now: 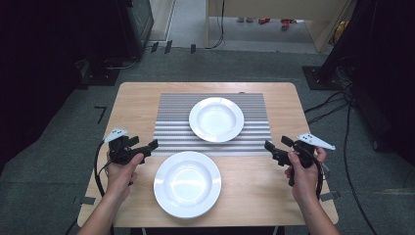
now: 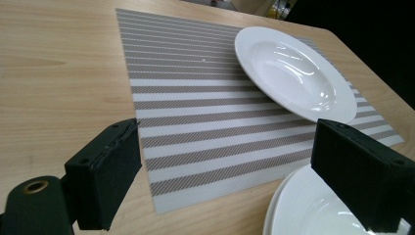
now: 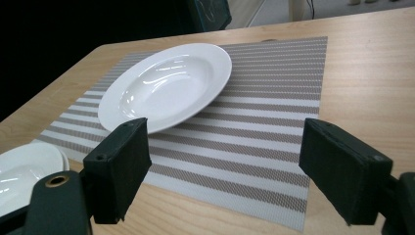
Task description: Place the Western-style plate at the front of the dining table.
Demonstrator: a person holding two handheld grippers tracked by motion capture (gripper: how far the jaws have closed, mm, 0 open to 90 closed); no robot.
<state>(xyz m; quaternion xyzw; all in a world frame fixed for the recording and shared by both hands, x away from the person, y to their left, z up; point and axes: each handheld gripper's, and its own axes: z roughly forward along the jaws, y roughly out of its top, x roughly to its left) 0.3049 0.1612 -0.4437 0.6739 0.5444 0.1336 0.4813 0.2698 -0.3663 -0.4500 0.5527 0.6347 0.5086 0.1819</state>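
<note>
Table (image 1: 137, 98): pale wood top, carrying everything below.
Placemat (image 1: 171, 122): striped grey and white, lying toward the far edge of the table, midway between its left and right edges.
Near plate (image 1: 187, 183): white and deep, on bare wood by the near edge, its far rim touching or just over the near edge of the placemat; it looks like more than one plate stacked.
Far plate (image 1: 216, 119): white and deep, resting on the placemat.
Left gripper (image 1: 153, 145): held low near the left edge, just left of the near plate, jaws spread wide with nothing between them.
Right gripper (image 1: 268, 145): near the right edge, off the placemat's near right corner, jaws wide and empty.
</note>
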